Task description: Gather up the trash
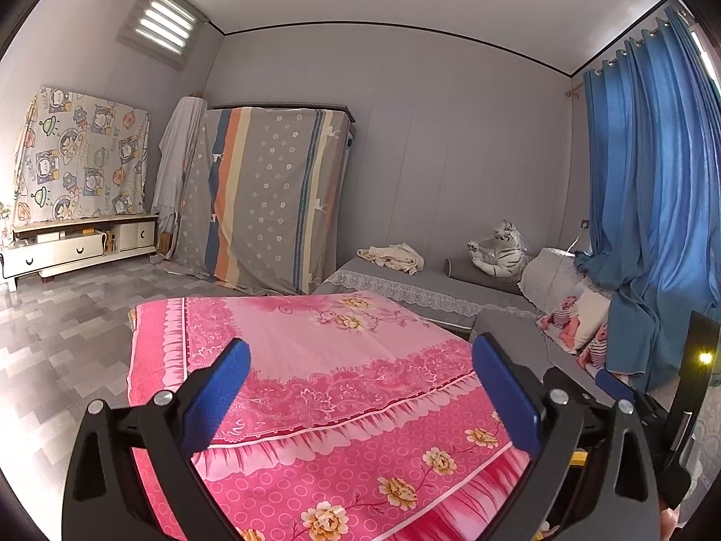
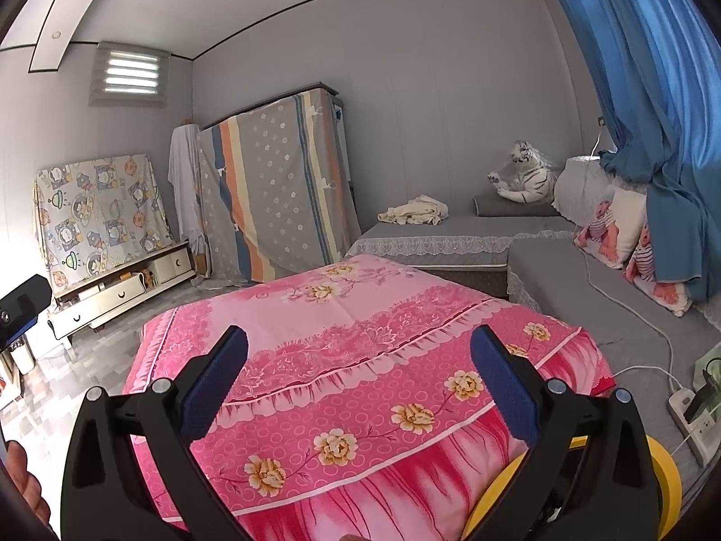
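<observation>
Trash is nowhere we can see — the pink cloth on the bench lies bare. Left gripper and right gripper hover above that cloth, both released, holding nothing; it fits searching or finished.

Yellow round object cut off by bottom edge.
</observation>
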Motion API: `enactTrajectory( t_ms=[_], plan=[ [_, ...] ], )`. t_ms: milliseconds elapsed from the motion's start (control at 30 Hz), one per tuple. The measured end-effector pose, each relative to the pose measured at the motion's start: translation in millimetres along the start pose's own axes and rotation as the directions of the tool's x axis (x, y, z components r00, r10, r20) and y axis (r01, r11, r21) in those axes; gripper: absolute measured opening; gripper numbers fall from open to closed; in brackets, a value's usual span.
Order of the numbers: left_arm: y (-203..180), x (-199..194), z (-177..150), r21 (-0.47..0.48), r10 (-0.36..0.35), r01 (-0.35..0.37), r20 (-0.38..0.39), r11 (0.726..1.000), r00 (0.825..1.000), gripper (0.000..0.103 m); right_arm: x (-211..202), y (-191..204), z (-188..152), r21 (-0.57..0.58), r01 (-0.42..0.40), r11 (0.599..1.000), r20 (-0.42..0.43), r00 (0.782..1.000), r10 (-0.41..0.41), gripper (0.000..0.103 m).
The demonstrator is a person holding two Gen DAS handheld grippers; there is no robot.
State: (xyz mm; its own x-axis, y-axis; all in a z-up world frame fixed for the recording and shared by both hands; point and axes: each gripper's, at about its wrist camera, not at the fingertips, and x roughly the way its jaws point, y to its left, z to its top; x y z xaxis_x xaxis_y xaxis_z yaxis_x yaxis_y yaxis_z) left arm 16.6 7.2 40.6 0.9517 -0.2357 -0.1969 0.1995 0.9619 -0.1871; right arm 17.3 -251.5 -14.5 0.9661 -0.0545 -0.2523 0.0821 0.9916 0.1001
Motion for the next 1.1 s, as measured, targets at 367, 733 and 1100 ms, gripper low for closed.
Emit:
enactTrajectory(
  t_ms=[367, 733, 1100],
  plan=[
    [-0.3, 2.6, -1.2, 0.002, -0.001, 0.001, -0.003, 1.000, 1.000, 0.095, 3.1, -3.1, -1.4, 0.010, 0.001, 1.000, -0.008, 1.000, 0.000, 0.094],
    [0.0, 4.2, -2.0, 0.000, -0.002, 0.002, -0.009, 1.000, 1.000, 0.095, 6.7, -3.7, -6.0, 0.016, -0.004, 1.000, -0.022, 1.000, 0.005, 0.094],
    [2.4, 3.9, -4.8, -0.004, -0.006, 0.006, -0.013, 1.000, 1.000, 0.095, 10.4, -3.6, -9.0, 0.021, -0.004, 1.000, -0.038, 0.999, 0.005, 0.094]
  ],
)
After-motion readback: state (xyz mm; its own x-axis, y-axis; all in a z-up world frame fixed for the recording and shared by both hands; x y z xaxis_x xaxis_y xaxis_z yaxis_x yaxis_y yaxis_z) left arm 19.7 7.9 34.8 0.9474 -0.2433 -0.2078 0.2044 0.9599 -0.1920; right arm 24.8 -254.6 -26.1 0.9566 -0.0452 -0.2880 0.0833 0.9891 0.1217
